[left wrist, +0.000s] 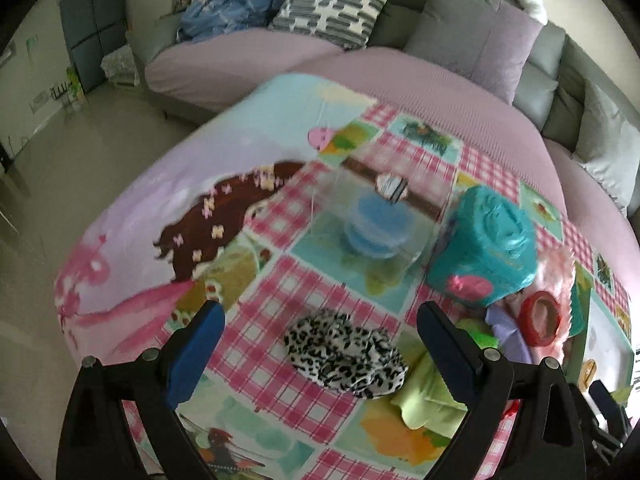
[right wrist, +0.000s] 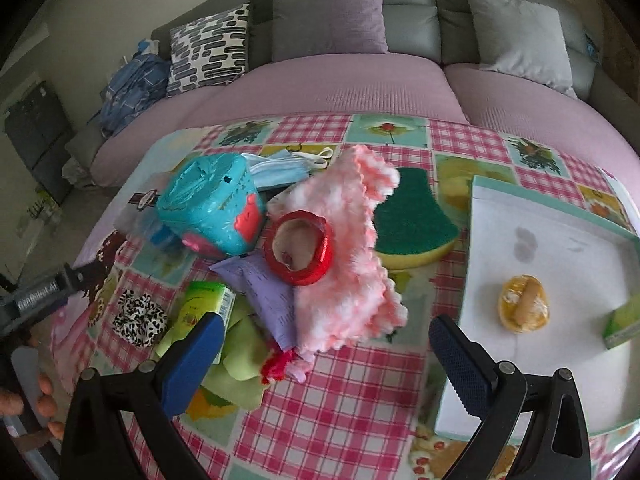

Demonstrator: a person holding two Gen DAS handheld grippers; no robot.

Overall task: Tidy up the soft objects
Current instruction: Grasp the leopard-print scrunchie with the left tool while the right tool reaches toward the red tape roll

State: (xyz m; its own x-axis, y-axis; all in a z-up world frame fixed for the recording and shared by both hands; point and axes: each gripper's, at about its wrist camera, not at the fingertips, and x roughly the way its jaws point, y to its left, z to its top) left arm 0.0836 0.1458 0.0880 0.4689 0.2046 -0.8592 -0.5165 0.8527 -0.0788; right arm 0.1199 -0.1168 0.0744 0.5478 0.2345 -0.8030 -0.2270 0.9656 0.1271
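Now the left gripper [left wrist: 320, 354] stands wide open and holds nothing, with the leopard-print scrunchie [left wrist: 346, 354] lying between its fingers, low in the centre of the left wrist frame, on the checked cloth of the counter [left wrist: 280, 280]. Just right of it a green cloth [left wrist: 424, 396] touches its edge, and the teal box [left wrist: 484, 240] sits further up and right. The right gripper [right wrist: 326, 354], also fully spread and empty, hovers near the pink fluffy cloth [right wrist: 348, 248], which carries a red tape ring [right wrist: 300, 246]; the white tray [right wrist: 552, 280] at right holds a yellow item [right wrist: 524, 310]. To do the step well, I judge, lower the left gripper squarely over the scrunchie, close on its bulk, and keep clear of the green cloth.
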